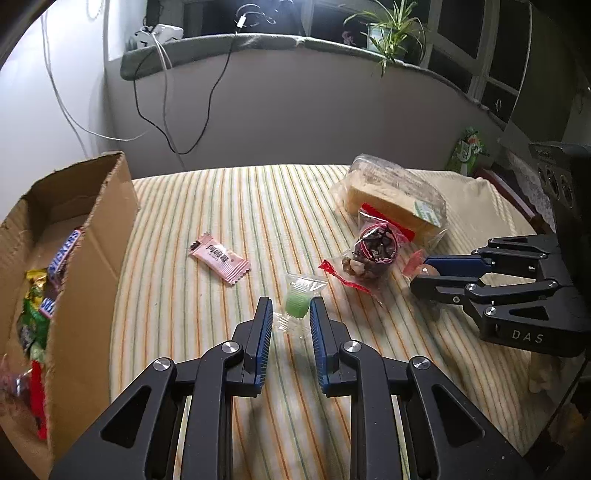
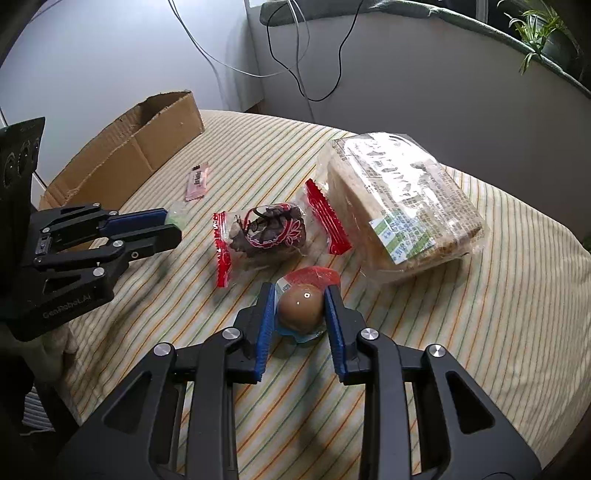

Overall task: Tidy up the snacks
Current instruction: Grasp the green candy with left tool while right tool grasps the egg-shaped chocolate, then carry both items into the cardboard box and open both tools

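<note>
Snacks lie scattered on a striped tablecloth (image 1: 229,192), with a cardboard box (image 1: 92,236) at the left edge already holding several bars and wrappers, evidently the place they are being gathered into. The left gripper (image 1: 291,308) sits low over a green candy in clear wrap (image 1: 298,302), its blue pads set on either side with a gap showing, so it brackets the candy without yet pinching it. The right gripper (image 2: 300,304) likewise straddles a brown egg-shaped snack in a sealed pack (image 2: 300,307); its pads look to be touching the pack, though whether they press firmly cannot be told from this angle. Both tools seem placed this way so that each can close on a small piece at once.

Between them lies a red-edged packet of dark dried fruit (image 2: 266,232), just beside a large clear-wrapped loaf of sliced bread (image 2: 402,206). A pink wrapped bar (image 1: 219,258) rests apart, nearer the box. The cloth is soft and slightly wrinkled, so thin wrappers may slide. Behind, a grey wall carries dangling cables (image 1: 207,103), and a sill holds a potted plant (image 1: 391,33).
</note>
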`<state>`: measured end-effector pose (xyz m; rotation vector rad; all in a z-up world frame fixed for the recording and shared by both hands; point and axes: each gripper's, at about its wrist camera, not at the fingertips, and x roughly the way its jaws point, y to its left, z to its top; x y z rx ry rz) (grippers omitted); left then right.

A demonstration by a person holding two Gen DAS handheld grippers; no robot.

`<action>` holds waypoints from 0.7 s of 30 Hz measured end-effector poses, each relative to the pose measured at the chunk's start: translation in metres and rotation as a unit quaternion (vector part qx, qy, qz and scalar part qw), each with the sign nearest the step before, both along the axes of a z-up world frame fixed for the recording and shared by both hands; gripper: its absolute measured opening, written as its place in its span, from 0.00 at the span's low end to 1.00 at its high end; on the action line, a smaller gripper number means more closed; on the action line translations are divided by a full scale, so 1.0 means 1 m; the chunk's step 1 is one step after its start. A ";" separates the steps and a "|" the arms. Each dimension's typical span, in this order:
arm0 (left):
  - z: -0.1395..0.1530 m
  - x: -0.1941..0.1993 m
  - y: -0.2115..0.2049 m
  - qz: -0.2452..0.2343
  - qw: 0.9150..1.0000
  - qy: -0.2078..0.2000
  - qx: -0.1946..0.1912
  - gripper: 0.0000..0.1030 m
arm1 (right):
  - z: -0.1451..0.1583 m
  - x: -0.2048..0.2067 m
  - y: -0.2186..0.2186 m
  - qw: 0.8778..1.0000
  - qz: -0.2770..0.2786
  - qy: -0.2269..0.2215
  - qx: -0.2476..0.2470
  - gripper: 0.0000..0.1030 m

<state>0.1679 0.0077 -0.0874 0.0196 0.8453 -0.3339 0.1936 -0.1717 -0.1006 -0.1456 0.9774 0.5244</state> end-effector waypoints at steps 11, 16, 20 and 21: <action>0.026 -0.027 0.009 0.020 0.999 -0.030 -0.016 0.19 | 0.025 -0.024 0.000 1.000 0.005 -0.023 0.010 0.27; 0.037 -0.038 0.021 0.033 0.998 -0.044 -0.023 0.19 | 0.041 -0.034 0.010 0.999 0.019 -0.038 0.015 0.27; 0.044 -0.045 0.032 0.044 0.997 -0.053 -0.023 0.19 | 0.052 -0.038 0.020 0.998 0.031 -0.050 0.020 0.27; 0.045 -0.046 0.035 0.047 0.997 -0.055 -0.023 0.19 | 0.056 -0.039 0.024 0.998 0.035 -0.053 0.022 0.27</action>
